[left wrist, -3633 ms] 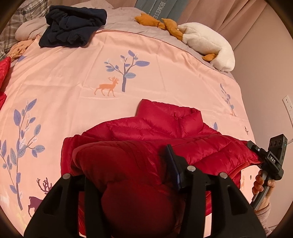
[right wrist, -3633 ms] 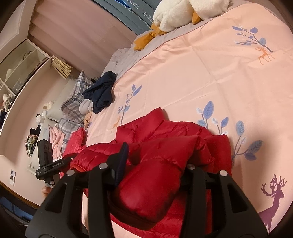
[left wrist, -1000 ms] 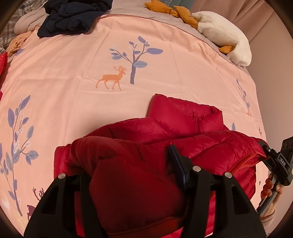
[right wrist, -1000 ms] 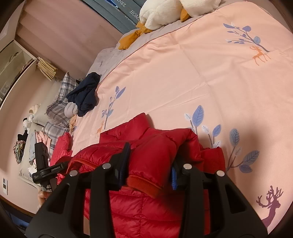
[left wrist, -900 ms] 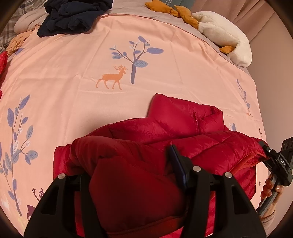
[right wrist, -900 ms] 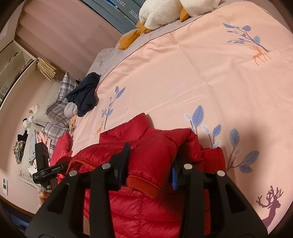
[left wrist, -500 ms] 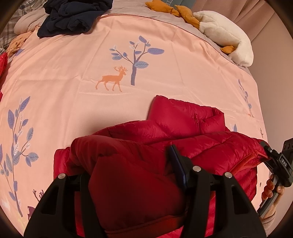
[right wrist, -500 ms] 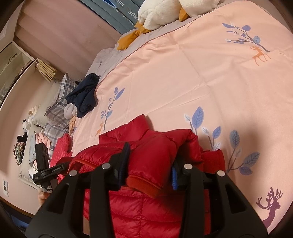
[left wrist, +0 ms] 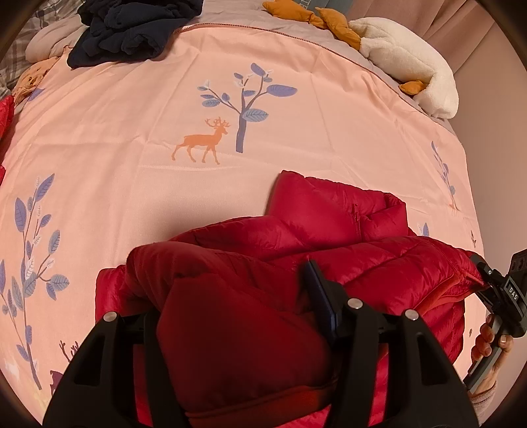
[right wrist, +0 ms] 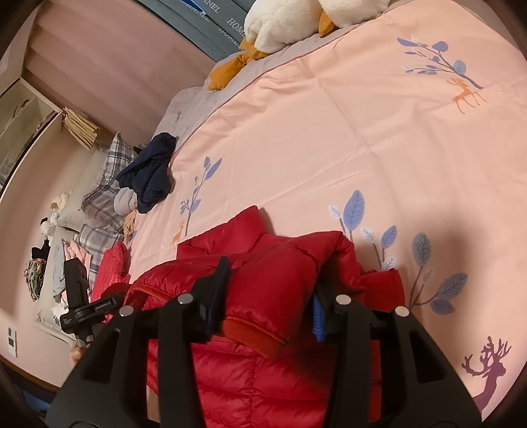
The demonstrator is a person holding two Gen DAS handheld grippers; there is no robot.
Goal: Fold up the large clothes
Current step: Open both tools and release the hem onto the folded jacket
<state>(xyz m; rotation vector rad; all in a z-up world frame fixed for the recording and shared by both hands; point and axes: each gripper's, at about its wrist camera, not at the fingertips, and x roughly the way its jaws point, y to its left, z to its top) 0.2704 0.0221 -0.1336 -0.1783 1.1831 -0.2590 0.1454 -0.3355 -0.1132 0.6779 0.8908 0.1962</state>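
Note:
A red puffer jacket [left wrist: 329, 237] lies on the pink bedspread, collar toward the bed's far side. My left gripper [left wrist: 237, 316] is shut on the jacket's left sleeve, whose cuff hangs near the camera. My right gripper [right wrist: 266, 296] is shut on the right sleeve [right wrist: 280, 280], cuff toward the camera, held over the jacket's body [right wrist: 230, 378]. The right gripper also shows at the right edge of the left wrist view [left wrist: 500, 293], and the left one at the left of the right wrist view [right wrist: 82, 306].
A dark navy garment [left wrist: 128, 29] lies in a heap at the far left of the bed [left wrist: 296, 115]. A white plush toy [left wrist: 405, 59] with orange parts lies at the far right. Plaid pillows [right wrist: 102, 197] and more clothes lie beyond the bed's left side.
Over the last second almost nothing has moved. Since 3.6 s ago both sleeves have been carried a little forward over the jacket's body and the cuffs have come into view.

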